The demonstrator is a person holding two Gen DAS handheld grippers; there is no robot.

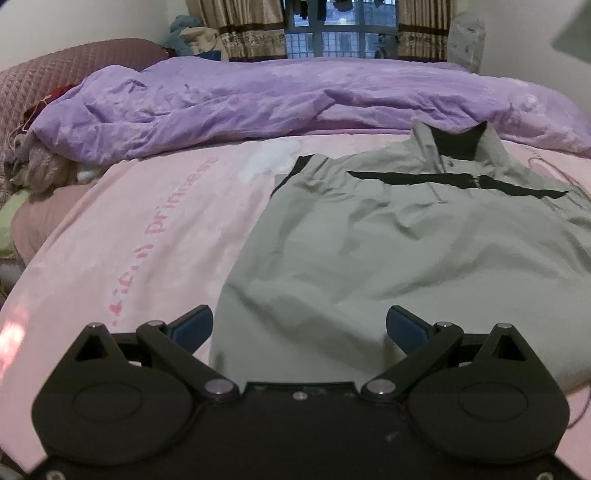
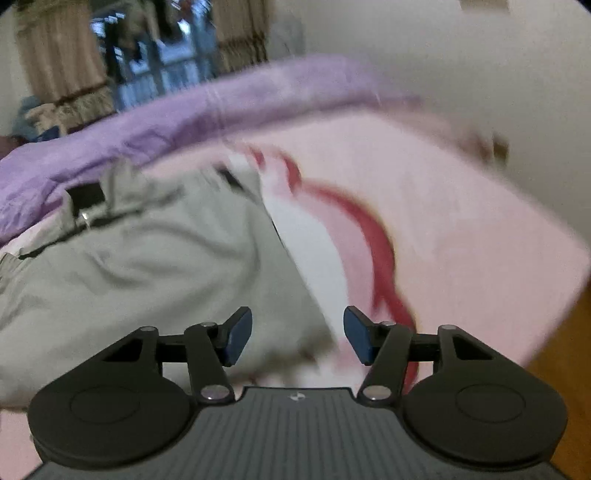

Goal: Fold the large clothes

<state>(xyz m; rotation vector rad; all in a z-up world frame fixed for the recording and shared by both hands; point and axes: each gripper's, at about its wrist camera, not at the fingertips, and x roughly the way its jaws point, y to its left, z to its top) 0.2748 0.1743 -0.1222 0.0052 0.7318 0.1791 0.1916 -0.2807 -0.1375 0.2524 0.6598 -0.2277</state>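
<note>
Nearest the left wrist camera, the left gripper [image 1: 299, 328] has its 2 blue-padded fingers [image 1: 194, 325] spread wide with nothing between them, hovering over the near hem of 1 grey jacket [image 1: 388, 258]. In the right wrist view, the right gripper [image 2: 297, 334] is likewise released, its 2 blue pads [image 2: 238, 338] apart and holding nothing, poised above the jacket's right edge where grey cloth meets the sheet; that view is blurred.

The jacket lies spread flat, front side up, on the pink bedsheet [image 1: 129, 240], toward the right half of the bed as the left camera sees it. It is pale grey with 1 black band across the chest, a black patch at the left shoulder, and a raised collar [image 1: 458, 142] with black lining, pointing away from the grippers. Soft wrinkles run across its body, and the hem sits nearest the camera.

The sheet carries pink lettering on the left and, in the right wrist view, a red and white printed figure [image 2: 369, 236] just beside the jacket.

Beyond the collar, 1 crumpled purple duvet [image 1: 258, 99] stretches across the bed's far side. At far left sits a maroon quilted headboard [image 1: 55, 74] with a heap of mixed clothes below it. Farthest back, 2 patterned curtains [image 1: 236, 26] frame 1 barred window [image 1: 340, 37].
</note>
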